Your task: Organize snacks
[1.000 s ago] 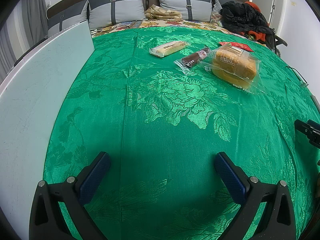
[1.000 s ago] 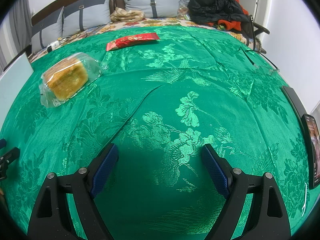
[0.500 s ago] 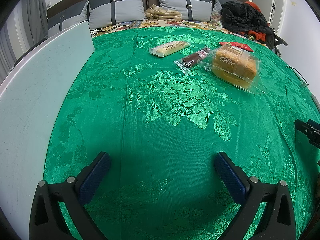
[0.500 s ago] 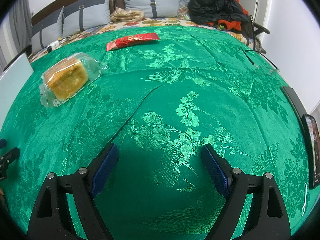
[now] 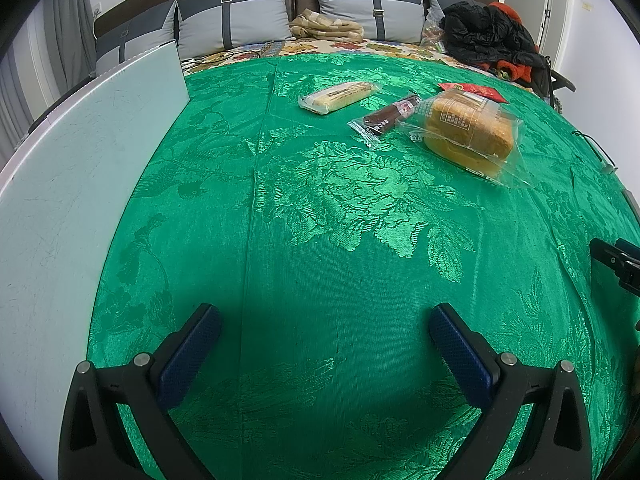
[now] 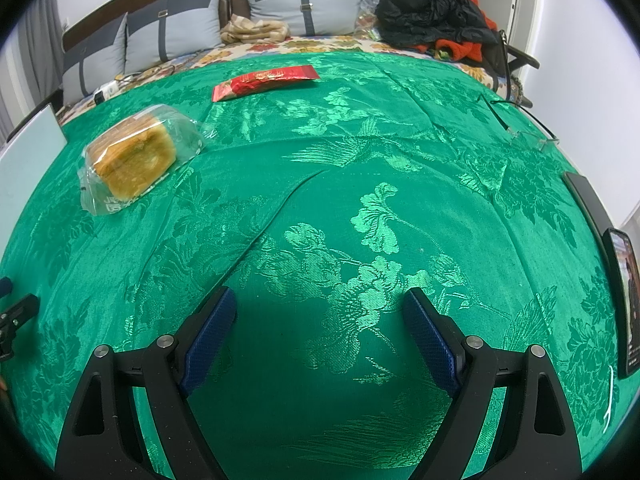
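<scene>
We hold both grippers, left (image 5: 324, 338) and right (image 6: 318, 314), fingers wide and empty, above a green bedcover (image 5: 320, 240). Snacks lie far off: bread (image 5: 468, 130), red pack (image 6: 266, 81). Slippery wrappers could slide from a shallow pinch

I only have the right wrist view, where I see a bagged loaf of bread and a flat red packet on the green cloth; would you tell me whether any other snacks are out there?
Observer: Yes. The left wrist view shows a long pale cake bar in a clear wrapper, lying beyond the bagged loaf of bread.
Operator: Thank you. Is anything between those two?
Observer: A dark brown bar in a clear wrapper lies there, its far end against the loaf's bag.
Operator: And is the left gripper holding anything?
Observer: No, the left gripper is open over bare green brocade cloth.
</scene>
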Demonstrator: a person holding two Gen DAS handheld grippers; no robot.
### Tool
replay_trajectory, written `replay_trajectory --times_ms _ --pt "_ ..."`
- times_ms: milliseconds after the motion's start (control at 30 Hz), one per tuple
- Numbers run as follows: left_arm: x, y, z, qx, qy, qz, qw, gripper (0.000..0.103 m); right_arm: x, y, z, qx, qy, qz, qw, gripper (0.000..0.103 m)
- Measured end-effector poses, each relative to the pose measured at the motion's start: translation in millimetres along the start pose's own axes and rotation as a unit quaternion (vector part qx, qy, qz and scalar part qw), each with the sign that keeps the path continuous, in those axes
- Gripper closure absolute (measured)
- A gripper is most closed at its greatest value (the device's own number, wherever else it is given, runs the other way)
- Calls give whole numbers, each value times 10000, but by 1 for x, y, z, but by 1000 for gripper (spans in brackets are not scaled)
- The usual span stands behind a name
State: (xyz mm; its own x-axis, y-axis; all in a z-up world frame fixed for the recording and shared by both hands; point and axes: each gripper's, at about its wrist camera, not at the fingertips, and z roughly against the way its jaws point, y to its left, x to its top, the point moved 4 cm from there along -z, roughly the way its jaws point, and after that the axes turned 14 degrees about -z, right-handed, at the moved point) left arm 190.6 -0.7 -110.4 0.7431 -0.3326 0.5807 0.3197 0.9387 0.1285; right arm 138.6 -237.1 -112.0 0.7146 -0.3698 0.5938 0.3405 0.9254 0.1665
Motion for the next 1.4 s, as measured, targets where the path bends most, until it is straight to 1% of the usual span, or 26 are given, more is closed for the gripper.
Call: replay_trajectory --times_ms 267,367,500,700,733,833,867,900,933,967,1000,1033,1100,1133,1167,1233,1267,1333,1367,1400 --pt "0 0 0 -7 14 -11 10000 0 0 0 0 0 2 -1 10000 15" --pt "-5 -1 3 -162 106 -197 9996 0 0 0 0 0 2 -2 10000 15" --pt "-19 4 11 -209 -32 -264 9994 0 0 0 0 -2 2 0 10000 15" --pt "-20 4 12 -192 -45 -272 9994 0 0 0 -1 -2 4 -2 10000 15" --pt "-20 4 12 -195 -46 -270 9994 0 0 0 -1 -1 5 -2 10000 14" --pt "-20 4 12 -193 -46 -270 9994 0 2 1 -3 30 79 29 10000 12" --pt "-20 4 12 -193 -46 -269 9994 0 4 2 -4 15 223 24 9997 12" --pt "-20 4 12 -192 -46 -272 9994 0 11 5 -3 65 418 -104 9991 14" --pt "-20 4 12 -192 -46 -272 9994 0 16 9 1 233 439 -229 9985 14" --pt "-20 4 12 -193 -46 -275 9994 0 27 20 10 639 344 -379 9966 13" --pt "-20 4 12 -195 -46 -275 9994 0 42 40 21 1058 159 -317 9938 13" --pt "-20 5 12 -195 -46 -275 9994 0 54 60 28 1310 49 -74 9913 13" --pt "-20 4 12 -195 -46 -275 9994 0 75 96 32 1564 56 526 9863 13" --pt "-20 4 12 -195 -46 -274 9994 0 88 123 27 1636 218 994 9813 13" --pt "-20 4 12 -194 -46 -276 9994 0 97 140 20 1645 405 1302 9769 13" --pt "-20 4 12 -195 -47 -276 9994 0 114 163 -1 1581 840 1690 9692 13" --pt "-20 4 12 -195 -47 -275 9994 0 120 167 -12 1593 1064 1674 9671 13" --pt "-20 4 12 -195 -47 -275 9994 0 128 170 -35 1683 1554 1353 9640 13" --pt "-20 4 12 -194 -47 -275 9994 0 125 172 -49 1734 1885 1167 9596 13" --pt "-20 4 12 -194 -46 -275 9994 0 119 175 -62 1715 2185 1109 9542 11"
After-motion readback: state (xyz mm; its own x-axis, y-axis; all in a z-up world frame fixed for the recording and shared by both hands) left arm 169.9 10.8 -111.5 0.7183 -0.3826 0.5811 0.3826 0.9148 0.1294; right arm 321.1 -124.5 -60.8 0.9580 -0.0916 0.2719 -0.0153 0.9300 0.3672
